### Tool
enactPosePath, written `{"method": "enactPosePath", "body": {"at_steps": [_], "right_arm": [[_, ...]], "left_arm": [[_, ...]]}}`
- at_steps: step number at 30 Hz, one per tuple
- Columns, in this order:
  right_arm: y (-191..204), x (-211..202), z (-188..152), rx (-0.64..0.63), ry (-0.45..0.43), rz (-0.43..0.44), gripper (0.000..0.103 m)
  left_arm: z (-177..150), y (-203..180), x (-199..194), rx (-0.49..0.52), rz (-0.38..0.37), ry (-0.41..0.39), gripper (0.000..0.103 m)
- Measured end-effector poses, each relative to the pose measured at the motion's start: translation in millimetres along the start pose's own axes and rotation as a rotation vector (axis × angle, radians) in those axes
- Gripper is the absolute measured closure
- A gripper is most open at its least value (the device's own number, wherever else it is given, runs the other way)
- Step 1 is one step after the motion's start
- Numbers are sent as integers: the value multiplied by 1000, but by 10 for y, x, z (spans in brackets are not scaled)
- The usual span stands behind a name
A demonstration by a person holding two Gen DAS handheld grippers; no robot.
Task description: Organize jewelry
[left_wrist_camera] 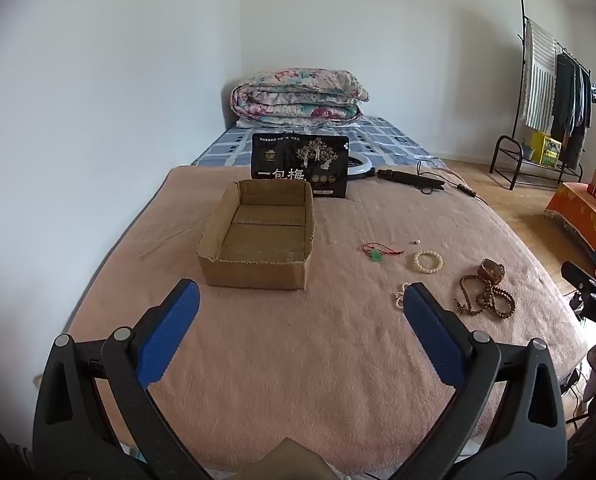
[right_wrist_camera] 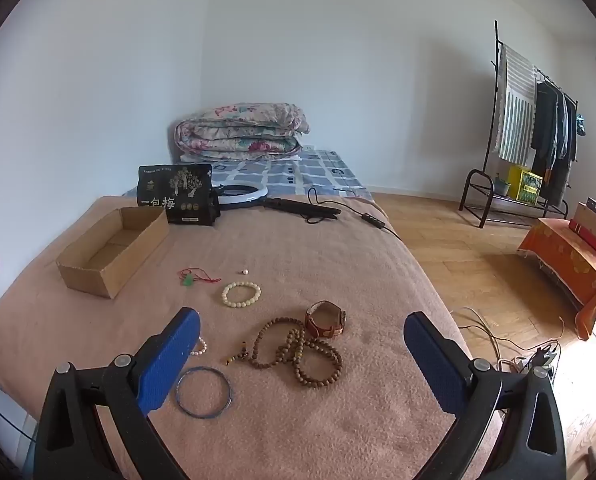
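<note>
Jewelry lies scattered on a pink blanket [right_wrist_camera: 338, 248]: a cream bead bracelet [right_wrist_camera: 241, 293] [left_wrist_camera: 428, 261], a green pendant on a red cord [right_wrist_camera: 195, 277] [left_wrist_camera: 378, 253], a brown wooden bead string [right_wrist_camera: 298, 350] [left_wrist_camera: 484, 296], a brown leather watch [right_wrist_camera: 325, 319] [left_wrist_camera: 491, 269], a blue bangle [right_wrist_camera: 204, 391] and a tiny white bead [right_wrist_camera: 243, 271]. An empty cardboard box [left_wrist_camera: 257, 236] [right_wrist_camera: 113, 250] sits to the left. My left gripper [left_wrist_camera: 301, 298] hangs open in front of the box. My right gripper [right_wrist_camera: 302, 330] is open above the wooden beads, holding nothing.
A black snack pouch [left_wrist_camera: 301, 166] stands behind the box, beside a ring light and a black cable [right_wrist_camera: 289, 204]. A folded floral quilt [left_wrist_camera: 298, 98] lies at the far end. The bed's edge drops to a wooden floor [right_wrist_camera: 478, 272] on the right, with a clothes rack [right_wrist_camera: 534, 136].
</note>
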State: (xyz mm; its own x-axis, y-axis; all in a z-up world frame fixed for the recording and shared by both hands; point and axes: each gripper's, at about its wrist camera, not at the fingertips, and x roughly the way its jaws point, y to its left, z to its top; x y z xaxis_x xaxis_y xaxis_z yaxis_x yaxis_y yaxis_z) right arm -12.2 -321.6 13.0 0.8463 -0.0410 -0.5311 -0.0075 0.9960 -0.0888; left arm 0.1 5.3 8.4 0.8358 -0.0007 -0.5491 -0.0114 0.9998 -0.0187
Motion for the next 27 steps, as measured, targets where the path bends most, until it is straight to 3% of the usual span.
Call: {"method": "enactPosePath", "body": {"at_steps": [27], "right_arm": [[17,33,13,7,10,24,0]], "left_arm": [[110,-3,-56,1,1,-12,0]]}}
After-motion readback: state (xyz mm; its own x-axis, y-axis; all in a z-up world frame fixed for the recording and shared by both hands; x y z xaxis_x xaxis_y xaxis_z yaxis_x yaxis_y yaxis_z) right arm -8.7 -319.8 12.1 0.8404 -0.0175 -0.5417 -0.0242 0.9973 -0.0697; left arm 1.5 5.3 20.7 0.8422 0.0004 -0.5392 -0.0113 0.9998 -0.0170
